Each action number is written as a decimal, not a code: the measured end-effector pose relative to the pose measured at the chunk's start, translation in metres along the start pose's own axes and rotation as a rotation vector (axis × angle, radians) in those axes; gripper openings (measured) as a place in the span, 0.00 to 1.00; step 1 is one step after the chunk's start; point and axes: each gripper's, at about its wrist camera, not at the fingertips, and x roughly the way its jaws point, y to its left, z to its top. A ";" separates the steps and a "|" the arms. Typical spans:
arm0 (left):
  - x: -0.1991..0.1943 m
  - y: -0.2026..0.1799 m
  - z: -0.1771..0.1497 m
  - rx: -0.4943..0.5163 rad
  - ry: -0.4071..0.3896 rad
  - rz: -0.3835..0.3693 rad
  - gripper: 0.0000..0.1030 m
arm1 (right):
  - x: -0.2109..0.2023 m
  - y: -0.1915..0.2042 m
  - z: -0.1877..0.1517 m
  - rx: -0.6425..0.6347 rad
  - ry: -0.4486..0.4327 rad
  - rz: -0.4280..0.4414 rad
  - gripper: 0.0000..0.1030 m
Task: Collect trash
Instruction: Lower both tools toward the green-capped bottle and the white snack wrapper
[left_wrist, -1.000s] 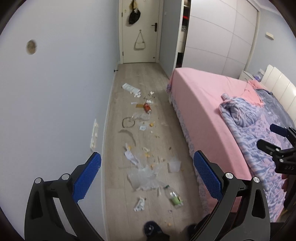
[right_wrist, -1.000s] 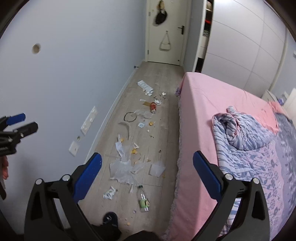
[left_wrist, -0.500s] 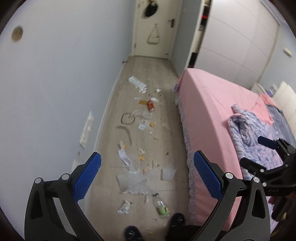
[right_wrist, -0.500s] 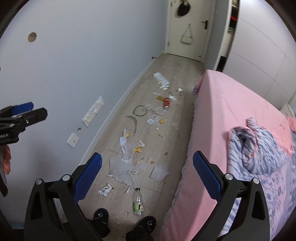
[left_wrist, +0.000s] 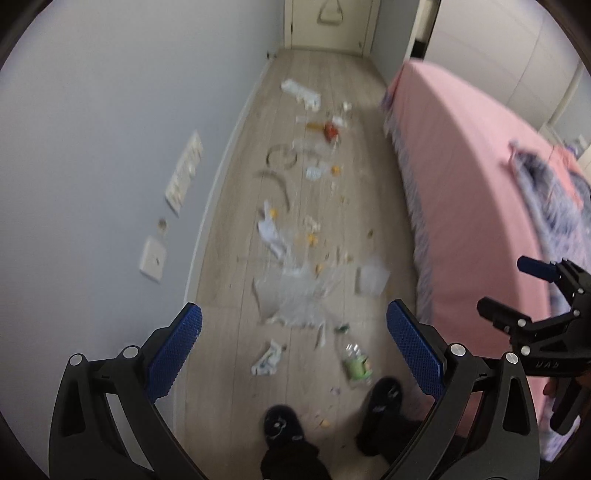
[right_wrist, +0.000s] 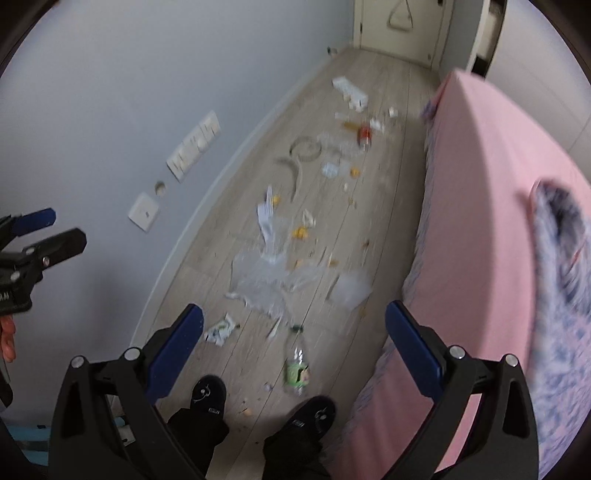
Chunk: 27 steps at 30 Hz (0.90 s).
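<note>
Currently both grippers held high over floor, prob. to survey before first pick. Left gripper jaws wide, empty; right gripper same. Trash strewn along floor btw wall and bed: bottle nearest feet, wrapper beside, plastic sheet beyond. Nothing collected yet, judging by layout.

Both views tipped down toward floor; door top gone from view. Shoes now under right gripper. Bottle nearer left gripper.
</note>
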 end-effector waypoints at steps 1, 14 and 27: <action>0.017 0.002 -0.010 0.001 0.016 -0.005 0.94 | 0.014 0.001 -0.007 0.007 0.012 0.001 0.93; 0.215 -0.012 -0.110 0.021 0.109 -0.098 0.94 | 0.223 -0.011 -0.102 -0.060 0.131 -0.026 0.93; 0.372 -0.038 -0.190 0.121 0.161 -0.130 0.94 | 0.378 -0.026 -0.169 -0.123 0.191 -0.032 0.93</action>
